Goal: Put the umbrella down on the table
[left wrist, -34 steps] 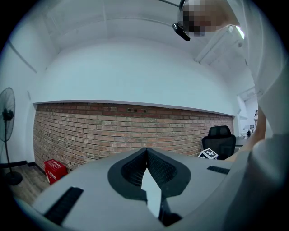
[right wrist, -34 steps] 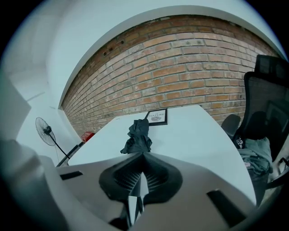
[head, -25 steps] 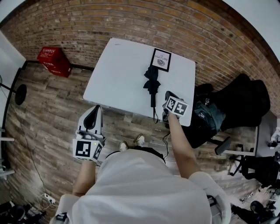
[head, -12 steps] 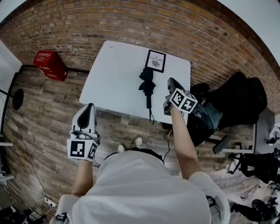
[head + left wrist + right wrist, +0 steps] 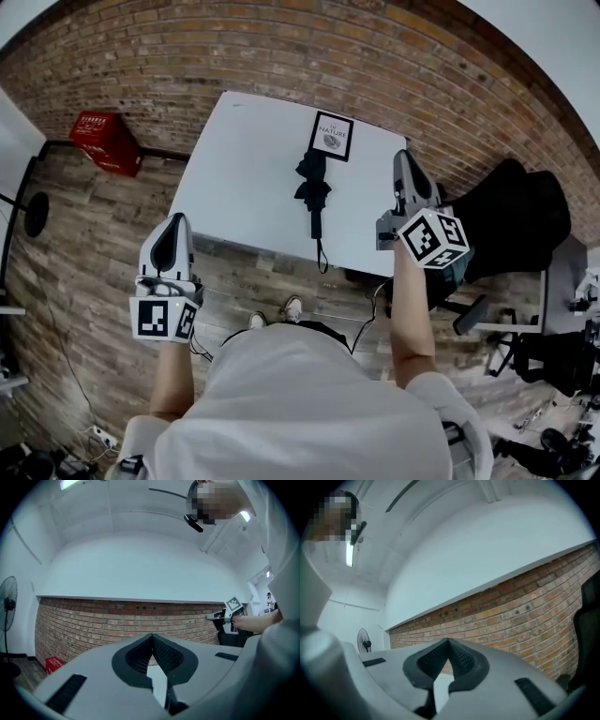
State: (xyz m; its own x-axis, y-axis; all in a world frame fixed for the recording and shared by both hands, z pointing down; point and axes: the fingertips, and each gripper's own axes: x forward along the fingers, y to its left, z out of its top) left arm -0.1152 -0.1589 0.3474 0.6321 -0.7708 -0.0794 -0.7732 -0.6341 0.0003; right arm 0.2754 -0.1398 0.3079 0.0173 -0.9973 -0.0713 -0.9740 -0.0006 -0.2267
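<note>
Umbrella (image 5: 314, 192) folded, lying flat on bench (image 5: 244, 169), right of centre. Far tip by a framed card (image 5: 331, 136); strap dangles over near edge. Left claw (image 5: 152, 637) closed on nothing, near-left, off the bench. Right claw (image 5: 448, 641) closed, empty, right of umbrella, apart. Judged: put-down done, nothing left.

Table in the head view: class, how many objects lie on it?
2: a folded black umbrella lies along the table's middle; a black-bordered card sits at its far end. None seems hidden.
</note>
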